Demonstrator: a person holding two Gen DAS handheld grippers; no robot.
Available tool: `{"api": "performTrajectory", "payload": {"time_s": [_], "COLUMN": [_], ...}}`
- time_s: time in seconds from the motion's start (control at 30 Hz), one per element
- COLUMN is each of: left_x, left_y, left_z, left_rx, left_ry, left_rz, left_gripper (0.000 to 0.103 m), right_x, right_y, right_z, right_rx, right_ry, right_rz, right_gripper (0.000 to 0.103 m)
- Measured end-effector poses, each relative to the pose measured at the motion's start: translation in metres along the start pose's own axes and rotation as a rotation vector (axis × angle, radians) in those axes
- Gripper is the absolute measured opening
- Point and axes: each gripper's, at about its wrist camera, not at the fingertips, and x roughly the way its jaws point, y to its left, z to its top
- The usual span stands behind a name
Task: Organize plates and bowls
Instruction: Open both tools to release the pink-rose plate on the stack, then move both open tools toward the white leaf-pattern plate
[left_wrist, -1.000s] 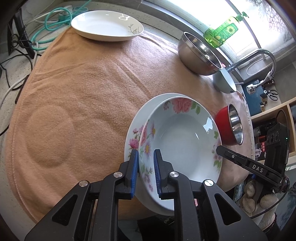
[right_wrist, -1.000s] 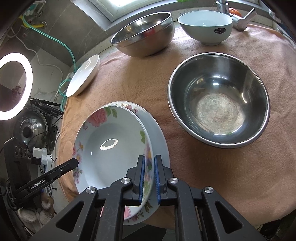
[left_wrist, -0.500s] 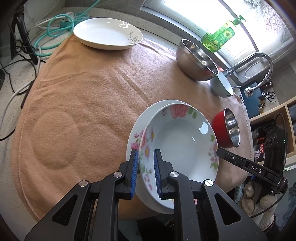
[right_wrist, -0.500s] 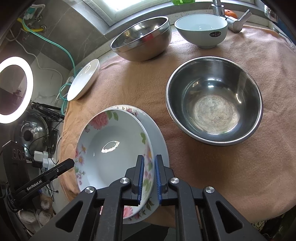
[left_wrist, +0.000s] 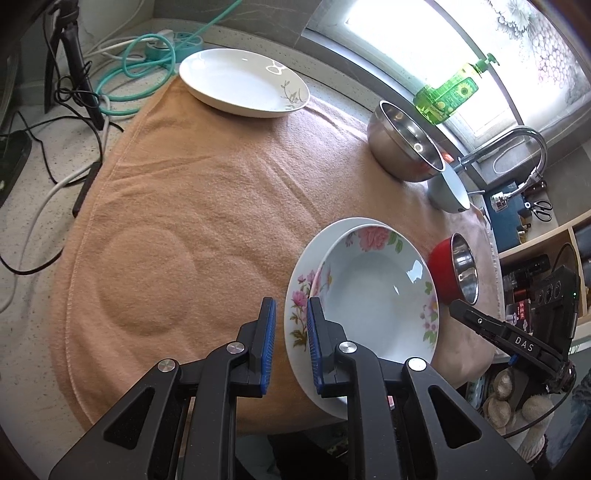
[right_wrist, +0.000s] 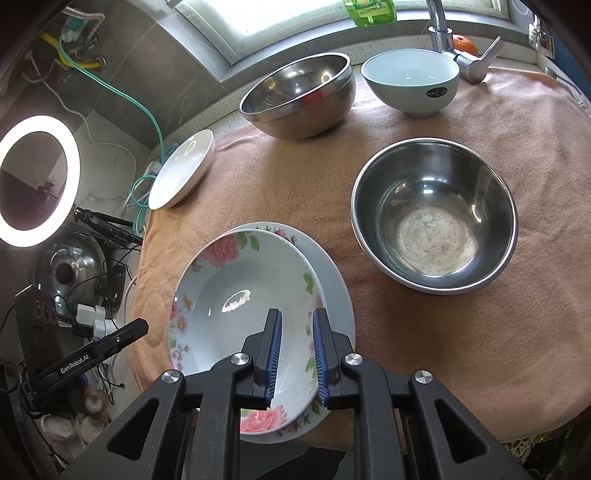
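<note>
On the peach towel, we have the flowered dish nested in the larger plate.
Our left gripper and right gripper both stand parted around opposite rims, seemingly gripping nothing, so the stack sits by its own weight; steel bowl waits nearby.

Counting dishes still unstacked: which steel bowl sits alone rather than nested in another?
The wide steel bowl right of the flowered plates sits alone; the far steel bowls by the window are nested.
</note>
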Motion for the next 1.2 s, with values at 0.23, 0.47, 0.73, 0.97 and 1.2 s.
{"api": "performTrajectory", "payload": {"time_s": [0.23,0.47,0.73,0.97,1.2], "left_x": [-0.011,-0.021,-0.023,-0.023,-0.028], "left_y": [0.009,0.008,0.007,0.009,0.017], "left_z": [0.01,0.021,0.031,0.044,0.054], "left_rx": [-0.021,-0.031,-0.048,-0.066,-0.088], "left_ry": [-0.023,-0.063,-0.088,-0.108,-0.132], "left_rz": [0.013,-0.009,-0.03,-0.054,-0.052], "left_gripper": [0.015,0.015,0.015,0.015,0.015], "right_x": [-0.015,-0.028,-0.037,-0.049,-0.058], "right_y": [0.016,0.037,0.062,0.072,0.093], "right_z": [0.006,0.013,0.024,0.042,0.054], "right_rx": [-0.024,-0.067,-0.113,-0.09,-0.167], "right_ry": [-0.038,-0.067,-0.093,-0.141,-0.163], "right_rz": [0.032,0.044,0.065,0.107,0.065], "right_gripper": [0.016,0.018,0.018,0.034,0.036]}}
